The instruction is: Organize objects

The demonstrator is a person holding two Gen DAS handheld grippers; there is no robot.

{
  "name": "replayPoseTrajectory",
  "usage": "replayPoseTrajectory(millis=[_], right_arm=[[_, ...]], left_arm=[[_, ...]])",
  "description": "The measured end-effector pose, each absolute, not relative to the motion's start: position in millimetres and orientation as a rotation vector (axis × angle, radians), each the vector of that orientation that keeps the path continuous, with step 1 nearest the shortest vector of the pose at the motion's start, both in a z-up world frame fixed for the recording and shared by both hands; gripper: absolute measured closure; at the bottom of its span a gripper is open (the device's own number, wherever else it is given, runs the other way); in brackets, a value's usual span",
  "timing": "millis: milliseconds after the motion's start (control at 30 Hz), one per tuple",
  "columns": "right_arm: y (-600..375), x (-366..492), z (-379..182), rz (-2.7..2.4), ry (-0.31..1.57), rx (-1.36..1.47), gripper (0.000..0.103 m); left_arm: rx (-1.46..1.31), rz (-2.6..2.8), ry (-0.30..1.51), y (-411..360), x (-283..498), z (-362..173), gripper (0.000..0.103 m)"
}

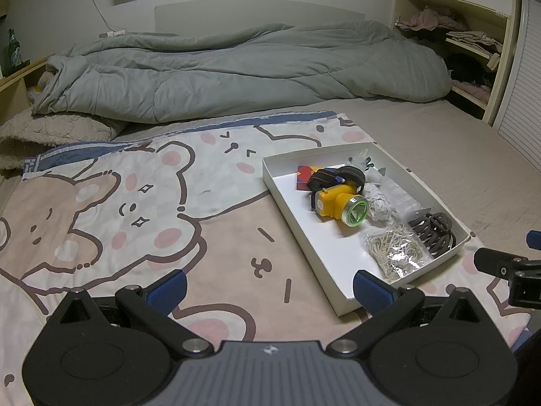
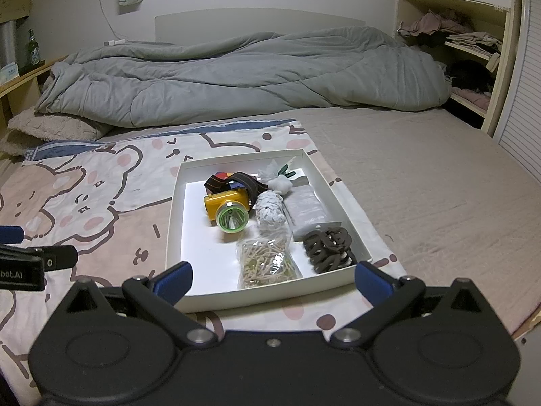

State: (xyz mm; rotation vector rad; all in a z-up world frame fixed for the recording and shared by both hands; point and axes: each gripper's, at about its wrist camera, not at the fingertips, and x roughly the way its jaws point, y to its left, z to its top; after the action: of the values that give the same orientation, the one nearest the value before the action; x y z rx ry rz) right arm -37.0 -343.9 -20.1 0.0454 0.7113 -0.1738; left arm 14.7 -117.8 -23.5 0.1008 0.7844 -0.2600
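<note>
A shallow white box (image 1: 290,209) (image 2: 174,203) lies on a cartoon-bear cloth (image 1: 135,209) (image 2: 84,203) on the bed. Inside it are a yellow headlamp (image 1: 341,203) (image 2: 228,209) with a dark strap, a clear bag of rubber bands (image 1: 395,250) (image 2: 267,260), a pile of brown hair ties (image 1: 434,233) (image 2: 328,247), a white woven bundle (image 1: 378,199) (image 2: 268,209), a grey packet (image 2: 307,209) and a colourful card (image 1: 304,176). My left gripper (image 1: 270,287) is open over the cloth, left of the box's near corner. My right gripper (image 2: 274,277) is open at the box's near edge, holding nothing.
A crumpled grey duvet (image 1: 236,67) (image 2: 236,71) fills the back of the bed. Shelves with folded clothes (image 1: 473,40) (image 2: 470,44) stand at the right. A green bottle (image 1: 13,47) (image 2: 32,47) sits on a ledge at the left. Bare beige mattress (image 2: 439,186) lies right of the cloth.
</note>
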Motion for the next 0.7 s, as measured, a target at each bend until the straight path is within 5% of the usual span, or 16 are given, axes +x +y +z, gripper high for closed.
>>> replayPoseTrajectory(millis=[700], right_arm=[[-347.4,-36.3,-19.9,-0.172,0.713,0.051,0.0]], left_arm=[[0.099,-0.259,0.785,-117.6,15.4,-23.5,0.0]])
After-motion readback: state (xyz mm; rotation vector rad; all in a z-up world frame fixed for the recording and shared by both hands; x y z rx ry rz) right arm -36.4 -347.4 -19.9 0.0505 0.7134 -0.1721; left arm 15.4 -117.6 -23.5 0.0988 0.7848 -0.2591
